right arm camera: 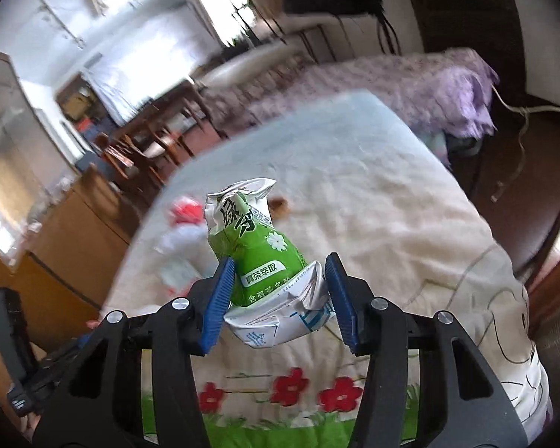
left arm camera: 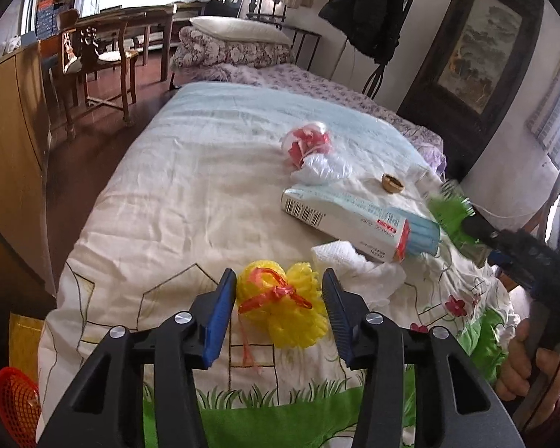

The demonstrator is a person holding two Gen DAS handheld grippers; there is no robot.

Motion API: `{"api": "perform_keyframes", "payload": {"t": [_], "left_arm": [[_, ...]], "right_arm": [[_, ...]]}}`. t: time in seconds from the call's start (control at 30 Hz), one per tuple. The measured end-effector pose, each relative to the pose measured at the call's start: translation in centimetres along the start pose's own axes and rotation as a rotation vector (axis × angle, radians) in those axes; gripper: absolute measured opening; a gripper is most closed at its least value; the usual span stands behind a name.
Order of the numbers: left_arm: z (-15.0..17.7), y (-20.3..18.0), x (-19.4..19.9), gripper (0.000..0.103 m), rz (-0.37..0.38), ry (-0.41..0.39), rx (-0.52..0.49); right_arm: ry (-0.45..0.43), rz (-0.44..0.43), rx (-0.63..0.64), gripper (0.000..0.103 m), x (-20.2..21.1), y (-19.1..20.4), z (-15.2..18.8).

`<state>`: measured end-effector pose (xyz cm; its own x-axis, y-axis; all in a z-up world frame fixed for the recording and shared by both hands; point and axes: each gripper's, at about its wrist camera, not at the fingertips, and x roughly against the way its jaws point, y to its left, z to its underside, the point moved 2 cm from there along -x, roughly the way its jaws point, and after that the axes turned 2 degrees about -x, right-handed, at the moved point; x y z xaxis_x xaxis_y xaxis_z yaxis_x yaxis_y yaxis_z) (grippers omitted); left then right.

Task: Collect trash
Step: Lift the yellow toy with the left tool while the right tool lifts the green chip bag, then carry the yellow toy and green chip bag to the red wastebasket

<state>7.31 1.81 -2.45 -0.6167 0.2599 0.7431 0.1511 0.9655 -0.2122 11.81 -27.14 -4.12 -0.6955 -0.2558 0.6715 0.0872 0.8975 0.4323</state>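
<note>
My left gripper [left arm camera: 280, 291] is open over the near end of the bed, its blue pads either side of a yellow mesh wrapper [left arm camera: 280, 310] tied with orange ribbon, not pressing it. Beyond lie a crumpled white tissue [left arm camera: 358, 265], a mask box [left arm camera: 354, 216], a white plastic bag [left arm camera: 324, 168], a red-and-clear wrapper [left arm camera: 306, 142] and a small brown cap [left arm camera: 392, 183]. My right gripper [right arm camera: 280, 287] is shut on a crushed green tea carton [right arm camera: 257, 254] and holds it above the bed; it shows blurred at the right in the left wrist view [left arm camera: 451, 209].
A red mesh basket [left arm camera: 15, 403] sits on the floor at the bed's left corner. A wooden cabinet [left arm camera: 7, 149] stands left, chairs and a table [left arm camera: 104, 52] behind. A dark framed picture [left arm camera: 478, 56] leans at the right wall. The quilt [left arm camera: 212, 171] covers the bed.
</note>
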Motion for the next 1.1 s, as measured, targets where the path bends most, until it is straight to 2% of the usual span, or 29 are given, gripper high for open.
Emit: {"api": "perform_keyframes", "payload": {"t": [0.07,0.13,0.17,0.27,0.3,0.33,0.37,0.4,0.5,0.6,0.73,1.1], "left_arm": [[0.0,0.2,-0.4,0.05,-0.006,0.018,0.014],[0.1,0.5,-0.8,0.066,-0.007,0.041,0.033],[0.2,0.6,-0.9,0.067,-0.01,0.047,0.04],[0.2,0.8,-1.3,0.068,-0.018,0.054,0.05],[0.1,0.9,-1.5,0.066,-0.022,0.056,0.053],[0.0,0.9,-1.6,0.057,-0.017,0.061,0.054],[0.0,0.9,-1.7,0.046,0.006,0.063,0.055],[0.1,0.9,-1.6,0.041,0.025,0.062,0.054],[0.0,0.3,-0.2,0.041,0.036,-0.002,0.029],[0.0,-0.2,1.7,0.041,0.082,-0.057,0.025],[0.4,-0.7,3.8,0.041,0.088,-0.069,0.02],[0.9,-0.1,10.6,0.041,0.024,-0.135,0.007]], "right_arm": [[0.037,-0.022,-0.037,0.054,-0.5,-0.5,-0.1],[0.034,-0.026,-0.061,0.065,-0.7,-0.9,-0.4],[0.034,-0.02,-0.066,0.071,-0.8,-1.0,-0.5],[0.077,-0.026,-0.07,0.072,-2.1,-1.1,-0.4],[0.088,-0.033,-0.07,0.064,-2.4,-1.1,-0.2],[0.098,-0.065,-0.071,0.056,-2.6,-1.0,-0.1],[0.086,-0.078,-0.067,0.053,-2.3,-0.9,-0.1],[0.054,-0.087,-0.062,0.052,-1.7,-1.0,-0.1],[-0.023,-0.133,-0.069,0.052,0.3,-1.0,-0.2],[-0.054,-0.203,-0.115,0.052,1.5,-1.6,-0.4],[-0.103,-0.25,-0.128,0.052,3.4,-2.0,-0.5],[-0.097,-0.338,-0.105,0.053,6.7,-0.2,0.6]]}}
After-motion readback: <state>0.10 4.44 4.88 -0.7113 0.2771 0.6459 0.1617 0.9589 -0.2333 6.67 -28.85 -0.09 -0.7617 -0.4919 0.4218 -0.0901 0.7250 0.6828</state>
